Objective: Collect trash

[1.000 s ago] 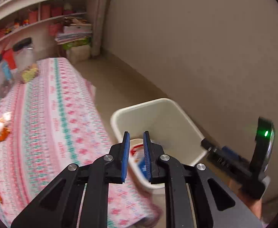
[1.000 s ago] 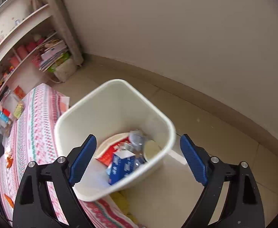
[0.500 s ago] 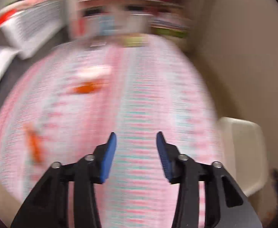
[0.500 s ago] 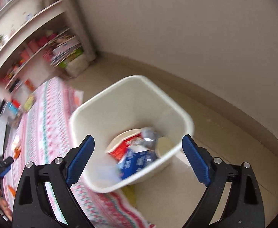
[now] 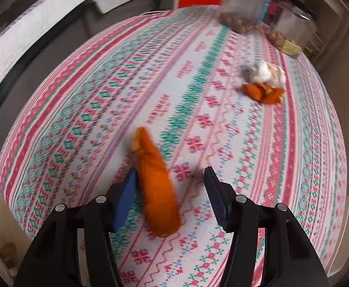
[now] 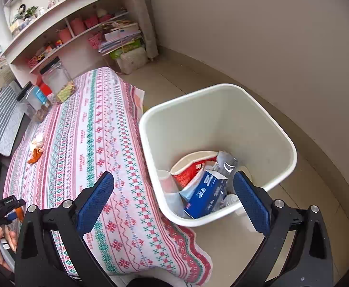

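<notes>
A long orange peel (image 5: pixel 155 181) lies on the patterned tablecloth (image 5: pixel 98 100). My left gripper (image 5: pixel 170 173) points down over it with its jaws opening; the peel sits between them, close to the left pad, and no grip shows. Further off lie a crumpled white tissue (image 5: pixel 266 73) and more orange peel (image 5: pixel 262 93). In the right wrist view, my right gripper (image 6: pixel 173 177) spreads wide and empty above the table edge and the white bin (image 6: pixel 222 88). The bin holds a blue carton (image 6: pixel 206 195), a red-and-white cup and a plastic bottle.
Clear jars (image 5: pixel 293 24) and snack packets stand at the table's far end. A grey striped cushion (image 6: pixel 0 119) lies to the left of the table. Shelves (image 6: pixel 78 24) with baskets and papers fill the back wall. A hand (image 6: pixel 0 241) holds the left gripper at the lower left.
My left gripper swung from above the bin to over the table and went from nearly shut to open, with the long peel now between its jaws. The right gripper widened and shifted slightly.
</notes>
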Action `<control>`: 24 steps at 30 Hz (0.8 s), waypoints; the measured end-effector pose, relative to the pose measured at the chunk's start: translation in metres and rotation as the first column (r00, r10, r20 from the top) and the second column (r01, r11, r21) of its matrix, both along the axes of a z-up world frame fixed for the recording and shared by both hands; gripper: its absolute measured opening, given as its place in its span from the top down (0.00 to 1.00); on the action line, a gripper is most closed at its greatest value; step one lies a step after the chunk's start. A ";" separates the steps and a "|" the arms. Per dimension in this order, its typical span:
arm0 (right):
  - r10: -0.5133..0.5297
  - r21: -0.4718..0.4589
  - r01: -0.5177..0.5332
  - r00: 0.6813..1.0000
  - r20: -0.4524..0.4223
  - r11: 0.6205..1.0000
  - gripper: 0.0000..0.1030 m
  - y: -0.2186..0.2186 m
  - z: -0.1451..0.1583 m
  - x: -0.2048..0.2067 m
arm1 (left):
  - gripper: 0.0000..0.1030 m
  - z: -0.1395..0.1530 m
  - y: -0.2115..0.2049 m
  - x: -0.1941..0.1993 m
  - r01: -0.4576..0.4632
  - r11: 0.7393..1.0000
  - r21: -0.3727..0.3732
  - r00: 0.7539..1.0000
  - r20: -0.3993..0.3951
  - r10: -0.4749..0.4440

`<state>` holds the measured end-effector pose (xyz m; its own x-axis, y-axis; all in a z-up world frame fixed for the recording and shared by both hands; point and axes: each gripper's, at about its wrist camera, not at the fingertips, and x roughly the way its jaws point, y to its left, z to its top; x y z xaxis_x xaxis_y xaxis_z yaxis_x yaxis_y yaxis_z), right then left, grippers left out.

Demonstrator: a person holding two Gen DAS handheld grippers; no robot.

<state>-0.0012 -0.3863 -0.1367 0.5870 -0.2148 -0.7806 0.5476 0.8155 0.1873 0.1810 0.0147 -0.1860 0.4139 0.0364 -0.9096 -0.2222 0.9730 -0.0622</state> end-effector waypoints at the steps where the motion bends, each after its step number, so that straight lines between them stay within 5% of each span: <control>1: -0.010 0.003 0.010 1.000 -0.001 1.000 0.07 -0.002 0.000 -0.003 | 0.52 0.001 -0.005 -0.001 0.022 1.000 -0.002 1.000 0.003 -0.022; 4: -0.049 0.014 0.049 0.999 -0.003 0.999 0.07 -0.013 -0.002 -0.012 | 0.75 0.002 -0.018 -0.004 0.056 0.998 -0.015 0.998 0.005 -0.056; 8: -0.078 0.009 0.078 0.997 -0.004 0.997 0.07 -0.025 -0.003 -0.024 | 0.82 0.010 -0.038 -0.009 0.138 0.982 -0.127 0.990 0.045 -0.133; 12: -0.113 0.016 0.113 0.994 0.000 0.993 0.07 -0.039 -0.004 -0.037 | 0.83 0.029 -0.078 -0.015 0.277 0.930 -0.241 0.960 0.100 -0.260; 17: -0.156 0.021 0.156 0.988 0.002 0.987 0.07 -0.054 -0.006 -0.052 | 0.83 0.055 -0.155 -0.026 0.471 0.832 -0.293 0.882 0.161 -0.442; 24: -0.236 0.009 0.236 0.972 -0.012 0.972 0.07 -0.078 -0.008 -0.079 | 0.83 0.085 -0.283 -0.061 0.684 0.679 -0.268 0.730 0.228 -0.645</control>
